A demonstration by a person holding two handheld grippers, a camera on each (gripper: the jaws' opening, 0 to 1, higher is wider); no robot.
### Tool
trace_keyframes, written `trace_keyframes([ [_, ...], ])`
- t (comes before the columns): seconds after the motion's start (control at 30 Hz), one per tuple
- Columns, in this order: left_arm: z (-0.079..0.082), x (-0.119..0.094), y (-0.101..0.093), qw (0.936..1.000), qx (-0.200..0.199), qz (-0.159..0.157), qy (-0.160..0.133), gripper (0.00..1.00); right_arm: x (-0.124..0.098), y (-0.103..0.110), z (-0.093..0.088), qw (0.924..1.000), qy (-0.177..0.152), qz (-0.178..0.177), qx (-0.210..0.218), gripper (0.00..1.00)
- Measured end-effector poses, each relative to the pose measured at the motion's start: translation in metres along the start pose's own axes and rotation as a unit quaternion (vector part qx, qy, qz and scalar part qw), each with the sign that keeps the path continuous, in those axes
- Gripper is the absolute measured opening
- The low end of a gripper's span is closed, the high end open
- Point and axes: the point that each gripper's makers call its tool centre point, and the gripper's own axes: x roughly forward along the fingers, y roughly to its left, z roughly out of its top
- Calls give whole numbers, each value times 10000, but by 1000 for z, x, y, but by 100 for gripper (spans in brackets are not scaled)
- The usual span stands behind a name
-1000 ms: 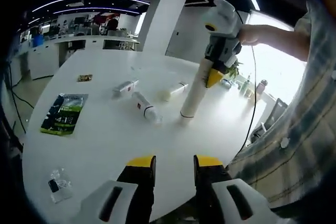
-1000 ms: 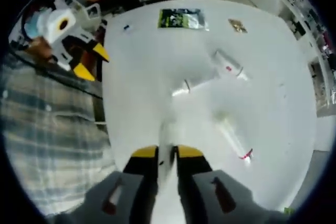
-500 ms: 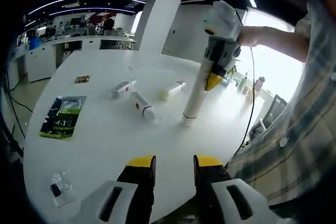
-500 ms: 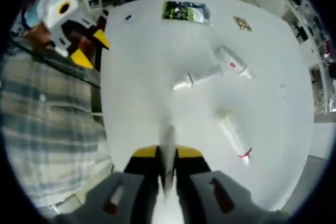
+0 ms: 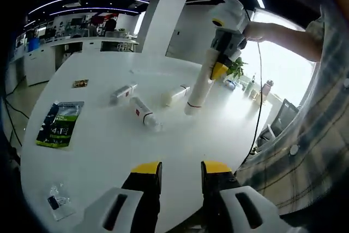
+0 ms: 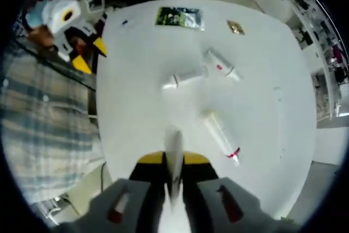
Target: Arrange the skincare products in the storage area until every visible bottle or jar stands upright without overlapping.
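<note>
My right gripper (image 5: 221, 67) is shut on the upper end of a long white tube (image 5: 198, 88), which hangs tilted with its cap end low over the white table (image 5: 109, 151). In the right gripper view the same tube (image 6: 173, 148) sticks out between my jaws at my right gripper (image 6: 173, 160). Three other products lie flat on the table: a white bottle (image 5: 124, 92), a clear-capped bottle (image 5: 146, 114) and a short tube (image 5: 177, 94). My left gripper (image 5: 181, 168) is open near the table's front edge, with nothing in it, and it also appears as the left gripper (image 6: 82, 53).
A green packet (image 5: 59, 124), a small brown sachet (image 5: 79, 83) and a clear plastic bag (image 5: 57, 202) lie on the left part of the table. A person's checked sleeve (image 5: 305, 135) is on the right. Office desks stand behind.
My right gripper has risen with the white tube; the table looks farther below it. The tube's lower end has shifted up and away from my left gripper, which stays open.
</note>
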Motion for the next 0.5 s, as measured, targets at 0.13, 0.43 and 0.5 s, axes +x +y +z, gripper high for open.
trace_keyframes([
  [0.13,0,3,-2,10000,18,-39,28,29,-9,-18,-1,9999,53,-94,-107,8],
  [0.43,2,7,-2,10000,-60,-49,33,29,-18,-57,-2,9995,141,-184,-206,8],
  [0.5,3,8,-2,9999,-79,-54,33,29,-18,-66,-3,9995,174,-181,-208,8],
])
